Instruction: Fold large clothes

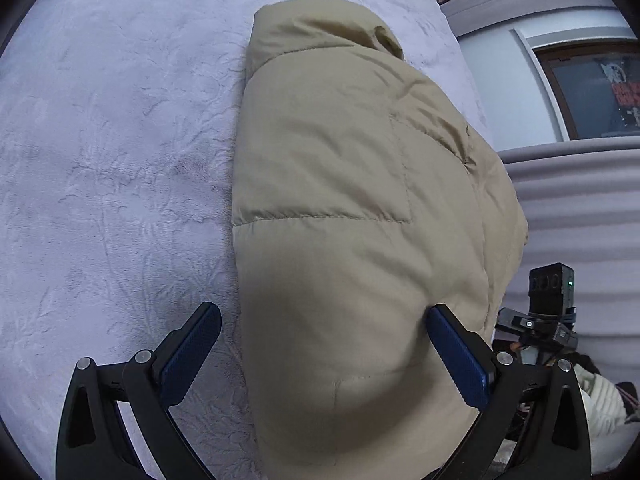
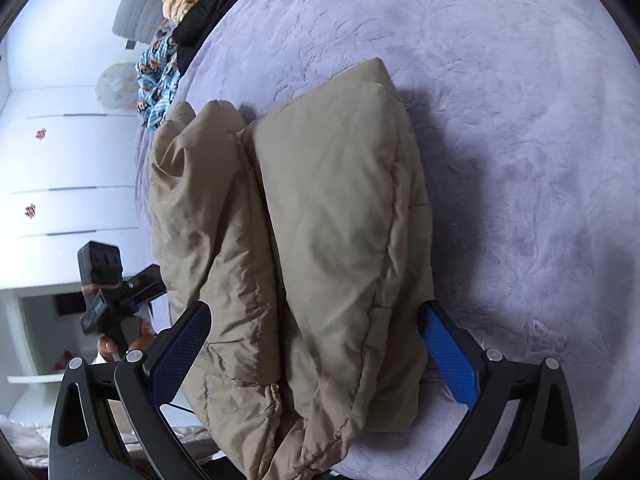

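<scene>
Beige and padded, the jacket [image 1: 352, 208] lay on the lavender plush bed cover [image 1: 112, 168], already doubled into a long thick bundle near the bed's edge. By the look of it the fold was well along: in the right wrist view 2 puffy layers sat side by side with a seam-like gap between them. The left tongs [image 1: 324, 352] stood wide apart, 1 pad just left of the jacket's near end over the cover, the other against its right side, clamping nothing. The right tongs [image 2: 316, 356] were likewise spread, straddling the jacket's near end without pinching it. Judged from this, the step in hand was gathering the near end for a last fold; that would call for both tongs to close on the bulky edge together and carry it toward the far end, and the slippery filling could spring back.

Left of the jacket in the right wrist view, white drawers [image 2: 68, 184] stood beyond the bed, with a heap of other clothes [image 2: 176, 28] at the far edge. Right of the jacket in the left wrist view ran a ribbed grey headboard [image 1: 580, 208] and a window [image 1: 596, 88].
</scene>
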The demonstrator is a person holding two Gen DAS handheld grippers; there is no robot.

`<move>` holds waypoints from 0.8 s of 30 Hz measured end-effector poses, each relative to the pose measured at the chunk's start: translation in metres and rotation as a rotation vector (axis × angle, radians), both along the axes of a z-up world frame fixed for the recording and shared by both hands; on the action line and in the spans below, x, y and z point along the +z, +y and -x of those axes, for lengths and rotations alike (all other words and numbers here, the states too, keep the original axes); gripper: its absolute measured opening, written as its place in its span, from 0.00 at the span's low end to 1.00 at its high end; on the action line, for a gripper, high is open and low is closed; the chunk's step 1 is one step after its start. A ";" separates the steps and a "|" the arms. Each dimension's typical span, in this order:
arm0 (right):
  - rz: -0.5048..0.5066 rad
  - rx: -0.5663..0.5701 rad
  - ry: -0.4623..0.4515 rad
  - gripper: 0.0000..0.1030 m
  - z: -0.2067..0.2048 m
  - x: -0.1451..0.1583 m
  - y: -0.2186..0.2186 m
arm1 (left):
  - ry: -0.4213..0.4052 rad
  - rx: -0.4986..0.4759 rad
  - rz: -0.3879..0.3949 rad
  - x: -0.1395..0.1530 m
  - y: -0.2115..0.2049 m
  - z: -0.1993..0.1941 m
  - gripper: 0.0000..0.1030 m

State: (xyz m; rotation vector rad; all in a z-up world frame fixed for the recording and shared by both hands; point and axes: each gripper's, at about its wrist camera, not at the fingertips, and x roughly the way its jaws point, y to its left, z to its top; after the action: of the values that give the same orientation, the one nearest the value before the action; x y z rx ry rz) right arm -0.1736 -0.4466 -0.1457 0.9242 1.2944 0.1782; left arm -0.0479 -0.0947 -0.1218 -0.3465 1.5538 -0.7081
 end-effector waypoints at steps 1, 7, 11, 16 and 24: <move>0.021 0.011 0.011 1.00 -0.005 -0.002 0.002 | 0.020 0.003 0.023 -0.005 -0.001 -0.002 1.00; -0.092 0.032 -0.035 1.00 -0.030 -0.012 0.008 | 0.047 0.001 0.088 -0.026 -0.011 -0.013 1.00; -0.077 0.085 -0.029 1.00 -0.042 -0.016 0.016 | 0.060 -0.008 0.099 -0.041 -0.017 -0.013 1.00; -0.054 0.089 0.044 1.00 -0.056 -0.046 0.016 | 0.088 0.006 0.099 -0.052 -0.026 -0.011 1.00; -0.139 0.012 0.065 0.86 -0.064 -0.054 0.022 | -0.078 -0.018 -0.061 -0.016 -0.064 0.008 0.89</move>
State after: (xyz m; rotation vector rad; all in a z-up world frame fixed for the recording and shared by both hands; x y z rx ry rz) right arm -0.1096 -0.4248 -0.1994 1.0477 1.3604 0.2516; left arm -0.0563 -0.1588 -0.1375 -0.2571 1.5030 -0.6797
